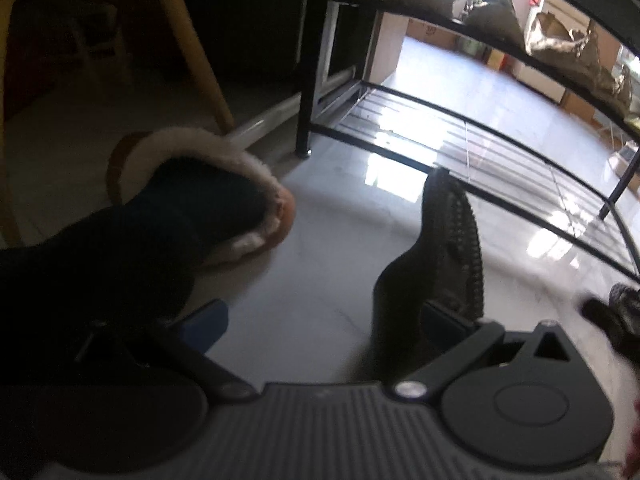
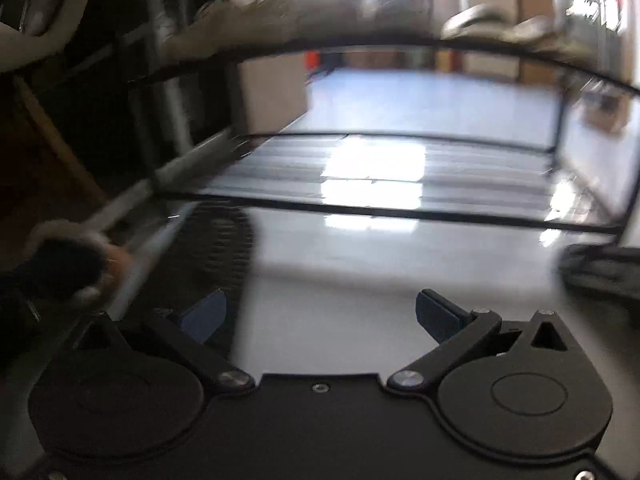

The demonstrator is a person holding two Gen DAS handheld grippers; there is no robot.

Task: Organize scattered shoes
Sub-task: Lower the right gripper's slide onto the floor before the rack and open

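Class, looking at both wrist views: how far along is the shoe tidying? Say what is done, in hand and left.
Done: shoes already sit on the rack's upper shelf. In hand: nothing I can confirm; both grippers, left and right, look open. Left: the fur-lined slipper and the dark shoe lie on the floor, and the lower shelf is bare.

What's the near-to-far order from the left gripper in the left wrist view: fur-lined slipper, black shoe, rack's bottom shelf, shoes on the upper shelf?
From the left gripper:
1. Black shoe, at the right finger, sole showing. The fur-lined slipper, on the left, is about as near; too close to call.
2. Bottom shelf, ahead, bare.
3. Shoes on the upper shelf, top right.
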